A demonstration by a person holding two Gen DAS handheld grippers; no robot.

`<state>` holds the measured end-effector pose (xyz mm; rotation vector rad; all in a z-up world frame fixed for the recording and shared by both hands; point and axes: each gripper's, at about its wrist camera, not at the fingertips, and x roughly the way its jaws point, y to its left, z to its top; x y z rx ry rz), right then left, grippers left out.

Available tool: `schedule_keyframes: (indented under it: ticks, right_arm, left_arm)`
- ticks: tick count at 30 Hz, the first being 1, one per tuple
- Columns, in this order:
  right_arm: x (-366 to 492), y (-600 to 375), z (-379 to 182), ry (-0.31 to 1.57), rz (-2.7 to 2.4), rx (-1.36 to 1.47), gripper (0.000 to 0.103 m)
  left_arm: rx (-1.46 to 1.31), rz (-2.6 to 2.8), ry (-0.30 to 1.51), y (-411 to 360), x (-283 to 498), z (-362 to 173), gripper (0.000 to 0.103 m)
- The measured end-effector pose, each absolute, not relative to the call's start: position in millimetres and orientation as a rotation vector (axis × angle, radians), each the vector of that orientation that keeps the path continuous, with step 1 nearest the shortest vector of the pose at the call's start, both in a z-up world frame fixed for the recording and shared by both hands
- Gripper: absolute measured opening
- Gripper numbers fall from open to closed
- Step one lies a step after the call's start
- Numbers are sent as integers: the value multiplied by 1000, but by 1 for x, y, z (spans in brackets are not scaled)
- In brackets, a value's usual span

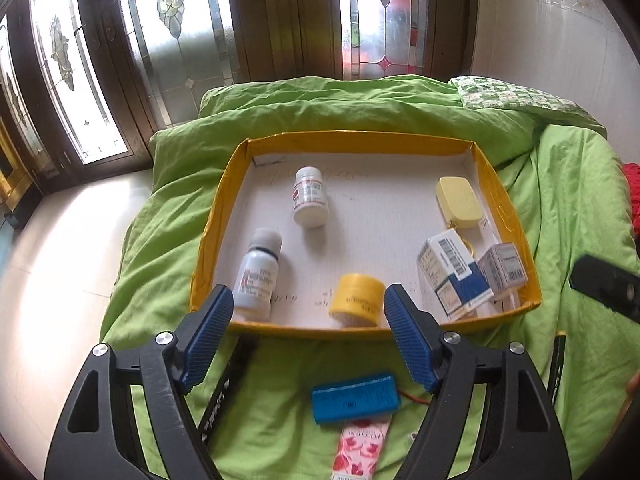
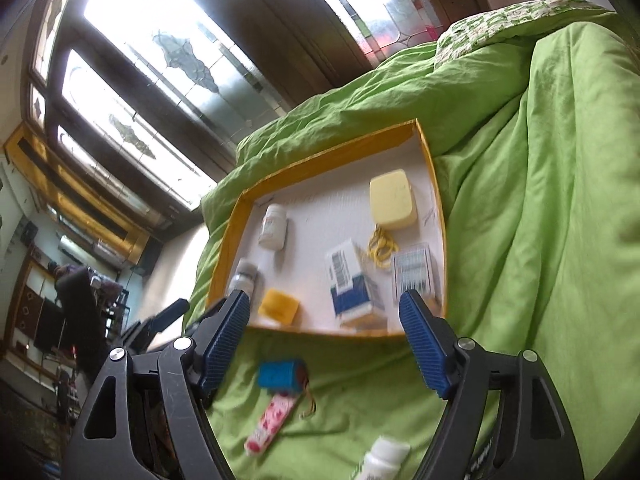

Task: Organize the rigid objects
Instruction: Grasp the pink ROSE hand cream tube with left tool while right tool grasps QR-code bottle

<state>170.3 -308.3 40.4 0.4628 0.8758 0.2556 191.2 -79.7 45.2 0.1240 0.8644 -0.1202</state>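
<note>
A yellow-rimmed tray (image 1: 216, 208) (image 2: 434, 184) on a green duvet holds two white pill bottles (image 1: 309, 197) (image 1: 258, 276), a yellow jar (image 1: 356, 300), a pale yellow case (image 1: 458, 202) and two small boxes (image 1: 452, 276) (image 1: 503, 270). A blue block (image 1: 356, 398) (image 2: 280, 376) and a pink flowered tube (image 1: 360, 446) (image 2: 270, 420) lie on the duvet in front of the tray. My left gripper (image 1: 308, 340) is open and empty above them. My right gripper (image 2: 324, 344) is open and empty. A white bottle (image 2: 384, 458) lies near its lower edge.
The green duvet (image 1: 560, 208) bunches up around the tray and rises on the right. A patterned pillow (image 1: 516, 98) sits at the back right. Glass doors (image 1: 180, 20) and a white floor (image 1: 52, 264) are to the left. The right gripper's tip (image 1: 608, 286) shows at the left view's right edge.
</note>
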Motion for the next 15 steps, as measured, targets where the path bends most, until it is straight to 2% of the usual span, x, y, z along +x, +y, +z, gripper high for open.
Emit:
schedule_keyframes:
  ticks: [8, 15]
  right_arm:
    - [128, -309, 18, 954, 288, 418, 73]
    - [124, -312, 18, 957, 288, 419, 73]
  left_arm:
    - [80, -105, 881, -57, 153, 36, 78]
    - [-32, -106, 992, -27, 107, -23, 78]
